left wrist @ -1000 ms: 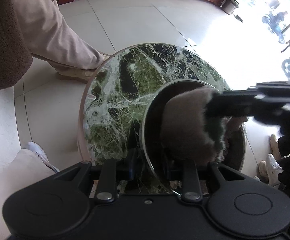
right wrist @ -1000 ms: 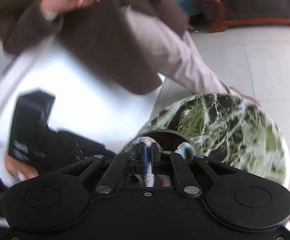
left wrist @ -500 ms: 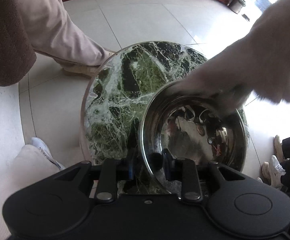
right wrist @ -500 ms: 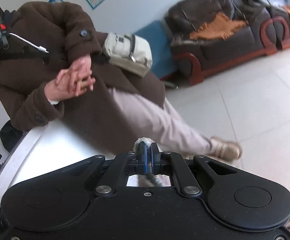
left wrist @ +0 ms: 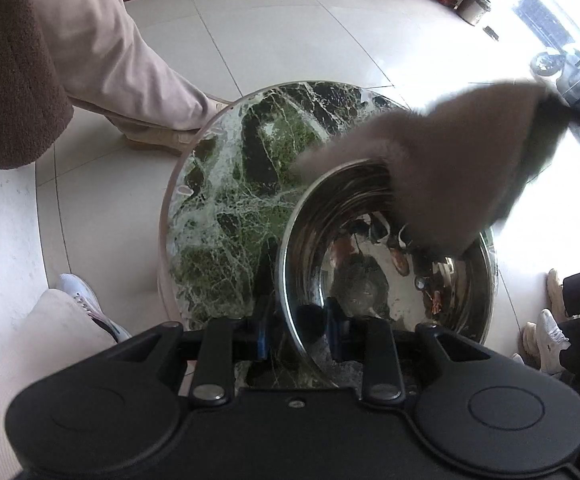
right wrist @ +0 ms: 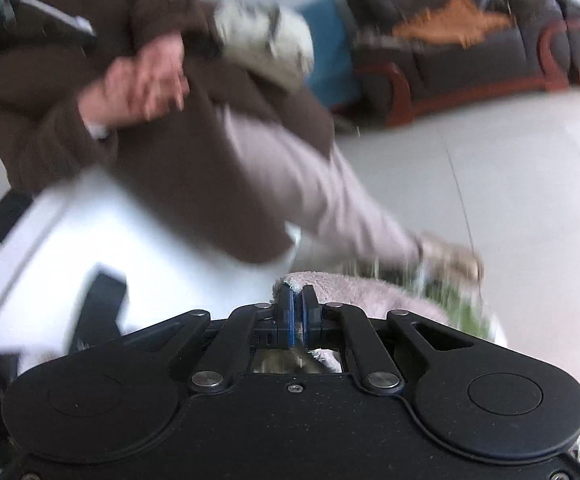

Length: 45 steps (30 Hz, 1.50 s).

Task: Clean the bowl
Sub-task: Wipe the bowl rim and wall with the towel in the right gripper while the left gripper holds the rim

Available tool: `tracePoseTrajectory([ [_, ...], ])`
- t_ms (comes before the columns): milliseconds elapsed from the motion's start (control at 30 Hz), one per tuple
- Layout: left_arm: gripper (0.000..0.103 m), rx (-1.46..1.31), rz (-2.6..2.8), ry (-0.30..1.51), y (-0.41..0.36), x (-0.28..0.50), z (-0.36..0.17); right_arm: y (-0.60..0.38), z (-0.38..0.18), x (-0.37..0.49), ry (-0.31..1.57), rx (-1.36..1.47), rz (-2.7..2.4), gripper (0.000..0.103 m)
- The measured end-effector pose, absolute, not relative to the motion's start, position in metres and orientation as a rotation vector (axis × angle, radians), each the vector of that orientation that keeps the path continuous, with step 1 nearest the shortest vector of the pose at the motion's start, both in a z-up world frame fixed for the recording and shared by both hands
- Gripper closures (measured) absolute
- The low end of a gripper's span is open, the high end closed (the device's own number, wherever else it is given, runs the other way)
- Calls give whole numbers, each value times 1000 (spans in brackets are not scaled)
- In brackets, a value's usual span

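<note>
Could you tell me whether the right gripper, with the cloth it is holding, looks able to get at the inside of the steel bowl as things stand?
Probably yes. The bowl is open-topped and empty, the left gripper pinches only its near rim, and the cloth in the right gripper already hangs over the far rim.

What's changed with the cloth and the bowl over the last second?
The grey cloth, pinched in the right gripper, has swept from inside the steel bowl up to its far rim. Unchanged: the left gripper clamps the near rim, and the bowl sits on the marble table.
</note>
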<state>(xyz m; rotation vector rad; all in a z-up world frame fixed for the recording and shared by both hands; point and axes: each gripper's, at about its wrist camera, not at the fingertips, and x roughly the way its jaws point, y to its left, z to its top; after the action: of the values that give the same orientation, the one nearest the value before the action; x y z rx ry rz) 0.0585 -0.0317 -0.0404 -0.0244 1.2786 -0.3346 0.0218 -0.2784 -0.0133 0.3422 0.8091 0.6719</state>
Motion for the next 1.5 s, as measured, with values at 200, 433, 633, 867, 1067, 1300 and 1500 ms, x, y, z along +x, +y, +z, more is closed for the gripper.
tracePoseTrajectory([
  [200,77,-27,-333,1281,-32,59,-39,-276,-26,4,842,376,670,99],
  [433,77,-31,-328,1279,-32,59,-39,-267,-14,-4,826,388,709,99],
  [633,77,-30,-332,1282,-31,59,-37,-249,-40,-17,925,327,728,99],
  [867,76,-32,-338,1283,-30,60,-37,-272,-5,-20,812,357,679,74],
  [1067,76,-30,-337,1282,-32,60,-38,-288,-3,16,784,398,527,68],
  [1300,75,-35,-335,1286,-32,61,-39,-273,-41,35,912,462,478,67],
  [1500,72,-30,-324,1285,-34,63,-39,-258,-55,26,947,359,483,75],
])
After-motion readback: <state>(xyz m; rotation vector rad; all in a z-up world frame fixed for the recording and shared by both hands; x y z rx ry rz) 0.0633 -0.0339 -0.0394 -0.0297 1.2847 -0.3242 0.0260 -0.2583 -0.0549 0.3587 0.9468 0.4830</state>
